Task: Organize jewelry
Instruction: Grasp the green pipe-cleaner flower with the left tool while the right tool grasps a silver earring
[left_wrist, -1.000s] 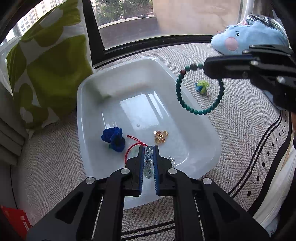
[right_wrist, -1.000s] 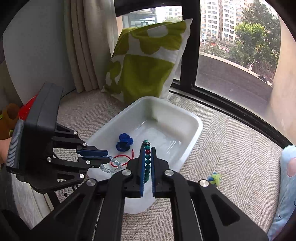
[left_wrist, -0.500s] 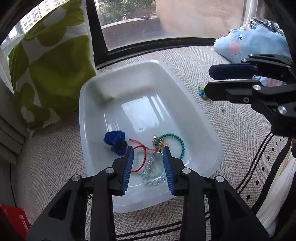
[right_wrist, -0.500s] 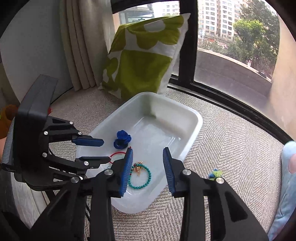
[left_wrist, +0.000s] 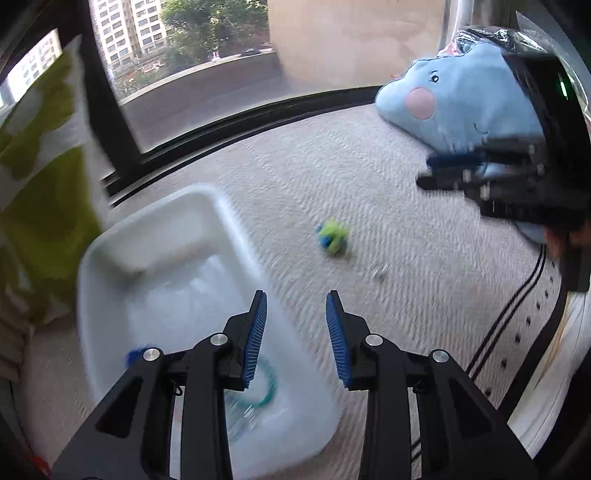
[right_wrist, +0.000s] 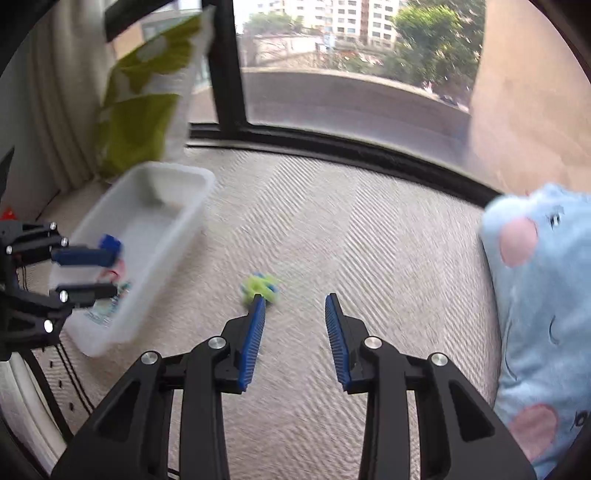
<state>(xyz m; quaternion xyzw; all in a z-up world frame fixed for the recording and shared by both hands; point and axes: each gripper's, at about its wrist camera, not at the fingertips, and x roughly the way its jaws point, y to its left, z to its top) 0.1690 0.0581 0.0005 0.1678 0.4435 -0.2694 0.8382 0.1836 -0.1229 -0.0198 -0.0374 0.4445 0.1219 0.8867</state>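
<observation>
Two black hand-held tools with blue ribbed pads are working over a beige herringbone-weave rug beside a large window. Both views are smeared by motion blur.

The left claw (left_wrist: 295, 299) is hovering with its jaws spread wide and nothing between them. It is sitting above the right-hand rim of a white plastic tray (left_wrist: 110, 254), which is lying on the rug at the lower left of this view. Inside the tray, partly hidden behind the left pad, a teal beaded bracelet (left_wrist: 267, 387) is resting on the bottom. A clear glassy bead piece (left_wrist: 240, 424) is lying just beside it, too blurred to make out further. A dark blue fabric piece (left_wrist: 133, 356) is peeking out behind the claw's arm.

The right claw (right_wrist: 294, 299) is also standing wide apart and holding nothing. It is pointing at the bare rug. A small green and blue knotted ornament (right_wrist: 260, 286) is lying on the rug just past its left pad tip, well apart from the tray. In the left view a tiny pale item (left_wrist: 380, 271) is lying on the rug near that ornament; what it is cannot be told.

A light blue plush toy with pink cheeks (right_wrist: 539, 295) is lying at the right. A green and white leaf-print cushion (right_wrist: 147, 96) is leaning against the window frame behind the tray.
</observation>
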